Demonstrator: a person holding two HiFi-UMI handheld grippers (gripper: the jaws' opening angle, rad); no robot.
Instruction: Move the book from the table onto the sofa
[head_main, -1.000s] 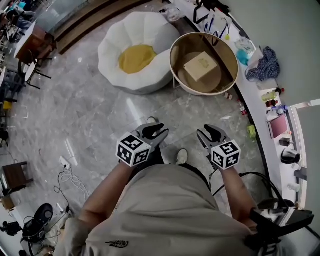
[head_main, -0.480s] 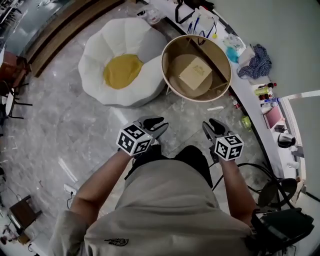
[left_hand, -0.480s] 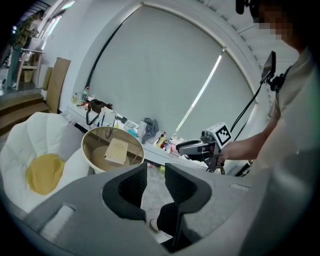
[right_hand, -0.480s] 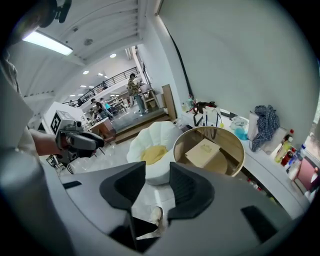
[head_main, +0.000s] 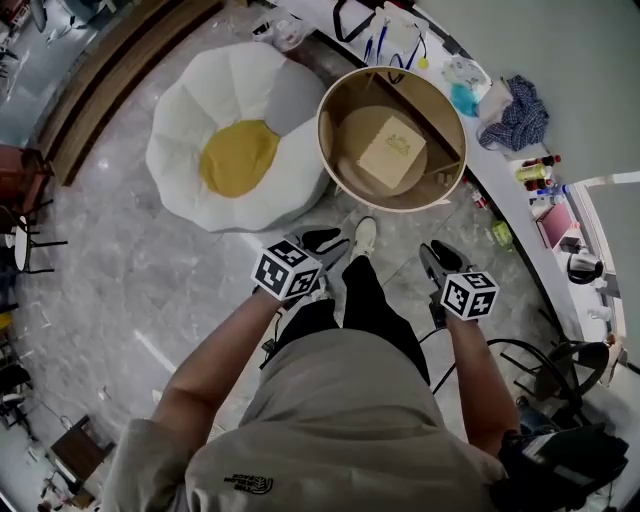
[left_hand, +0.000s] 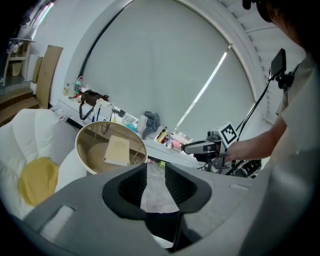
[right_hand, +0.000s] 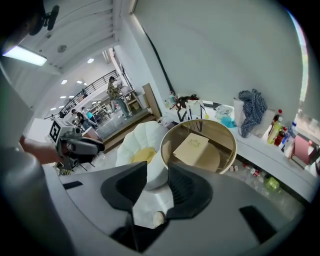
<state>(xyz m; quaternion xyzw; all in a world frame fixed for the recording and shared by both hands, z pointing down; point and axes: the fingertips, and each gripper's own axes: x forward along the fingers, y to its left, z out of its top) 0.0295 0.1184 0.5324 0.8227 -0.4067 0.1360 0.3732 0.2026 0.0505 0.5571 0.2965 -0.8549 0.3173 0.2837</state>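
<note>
A tan book (head_main: 391, 152) lies flat inside the round glass-topped table (head_main: 331, 92), also seen as the book (left_hand: 118, 150) and the book (right_hand: 192, 148) in the two gripper views. The white flower-shaped sofa (head_main: 190, 110) with a yellow centre stands left of the table. My left gripper (head_main: 330, 243) hovers over the floor short of the table, open and empty. My right gripper (head_main: 436, 256) is level with it on the right; its jaws have just been closing, still apart with nothing between them. Both grippers point toward the table.
A curved counter along the wall behind the table carries bottles, bags and a blue cloth (head_main: 522, 118). The person's shoe (head_main: 365, 236) is on the floor between the grippers. Dark chairs (head_main: 20, 240) stand far left, and a black stand (head_main: 545, 375) at the right.
The person has stepped toward the table, one foot now forward. Both grippers have travelled with the step and sit closer to the table and sofa.
</note>
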